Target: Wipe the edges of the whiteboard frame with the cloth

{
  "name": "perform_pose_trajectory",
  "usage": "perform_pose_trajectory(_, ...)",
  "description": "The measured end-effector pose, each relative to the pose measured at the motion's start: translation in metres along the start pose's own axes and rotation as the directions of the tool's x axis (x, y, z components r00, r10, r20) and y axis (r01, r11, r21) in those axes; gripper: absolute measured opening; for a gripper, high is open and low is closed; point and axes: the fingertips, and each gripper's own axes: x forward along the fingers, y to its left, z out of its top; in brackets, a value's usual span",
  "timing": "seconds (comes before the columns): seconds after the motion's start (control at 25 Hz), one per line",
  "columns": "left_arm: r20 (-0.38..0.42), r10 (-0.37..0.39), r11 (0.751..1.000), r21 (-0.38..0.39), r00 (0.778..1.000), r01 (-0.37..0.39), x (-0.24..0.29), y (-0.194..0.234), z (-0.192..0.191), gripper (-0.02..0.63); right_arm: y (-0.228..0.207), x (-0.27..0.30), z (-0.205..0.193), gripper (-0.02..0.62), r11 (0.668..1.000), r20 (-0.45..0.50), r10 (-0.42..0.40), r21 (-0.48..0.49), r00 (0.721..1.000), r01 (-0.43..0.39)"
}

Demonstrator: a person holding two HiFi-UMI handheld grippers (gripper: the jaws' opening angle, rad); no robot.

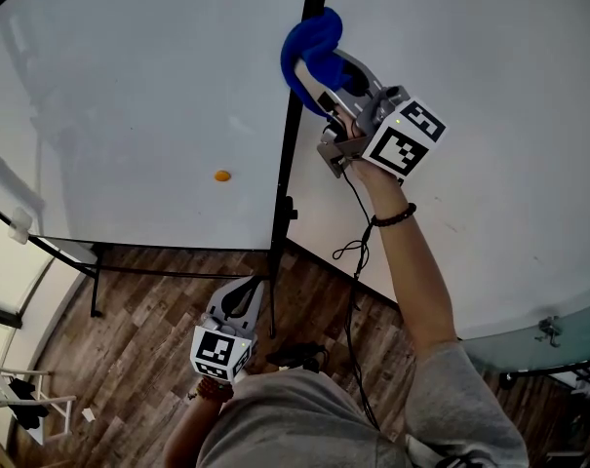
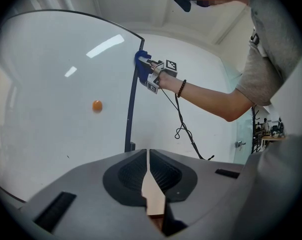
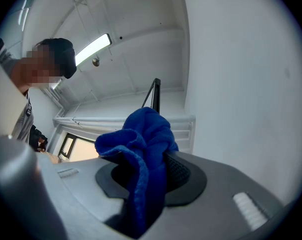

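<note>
L gripper (image 2: 149,170): hanging low by the body, jaws pressed together, carrying nothing.
R gripper (image 1: 326,74): pinching the blue cloth (image 1: 310,45), arm reaching fwd.
Cloth: pressing vs. whiteboard frame (image 1: 293,135), on its dark upright edge.
Tip: prob. best running the cloth along the edge w/ even pressure.

Bunched blue terry cloth (image 3: 141,134) covers right gripper's (image 3: 147,176) jaw gap; small round orange spot (image 1: 221,175) too small to identify.
</note>
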Motion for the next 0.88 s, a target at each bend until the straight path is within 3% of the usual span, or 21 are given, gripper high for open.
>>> perform_pose_trajectory(0.88, -0.017, 0.007, 1.000, -0.013, 1.000, -0.007, 0.011, 0.004, 0.017, 0.025, -0.010, -0.004, -0.013, 0.123, 0.999, -0.014, -0.025, 0.023, 1.000, 0.025)
